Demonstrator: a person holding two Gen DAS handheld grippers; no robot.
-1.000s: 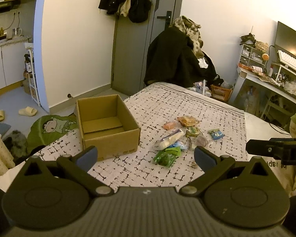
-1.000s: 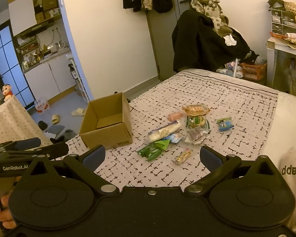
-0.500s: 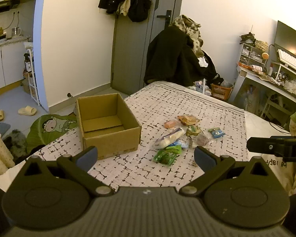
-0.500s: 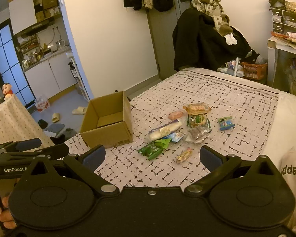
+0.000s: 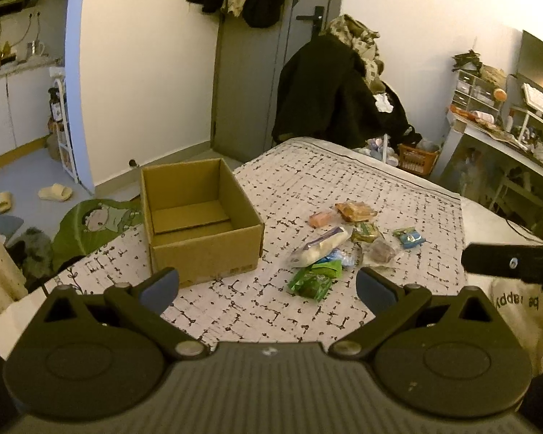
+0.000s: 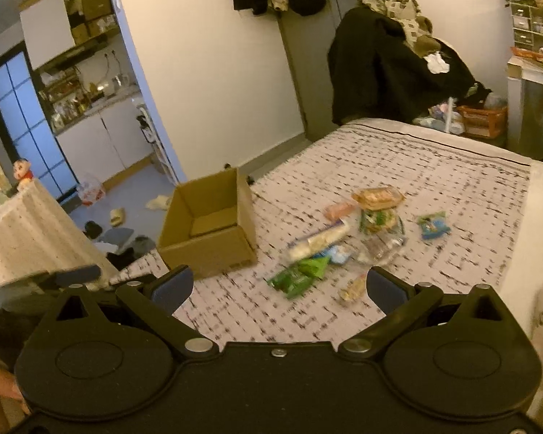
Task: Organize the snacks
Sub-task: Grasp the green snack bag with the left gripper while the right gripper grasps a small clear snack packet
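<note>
Brown cardboard box [image 5: 202, 217] sits open-topped on the left of the patterned bedspread [image 5: 344, 181], nothing visible inside, though its near wall hides part of the floor of the box. Right of the box, well apart from it, lies the snack pile: green packet [image 5: 313, 278] nearest, white long packet [image 5: 320, 246] just beyond it, pink packet [image 5: 320, 218] and tan packet [image 5: 356, 211] at the far side, blue packet [image 5: 409, 237] off to the right on its own. A clear wrapper [image 5: 380, 251] with something dark in it is hard to identify. A small blue-white packet under the white one is mostly covered.

Right wrist view is motion-blurred; snack labels unreadable there. A small yellowish packet [image 6: 353, 287] near the right finger is too smeared to name.

Left gripper [image 5: 268, 284] hovers low over the near bed edge, fingers spread wide, nothing between them, aimed between the box and the green packet. Right gripper [image 6: 277, 285] likewise held level, fingers spread wide and empty, green packet just beyond the gap. Each gripper appears only as a dark sliver at the edge of the other's view, cut off by the frame. Bare skin at the lower left edge of the right view, mostly cropped.
</note>
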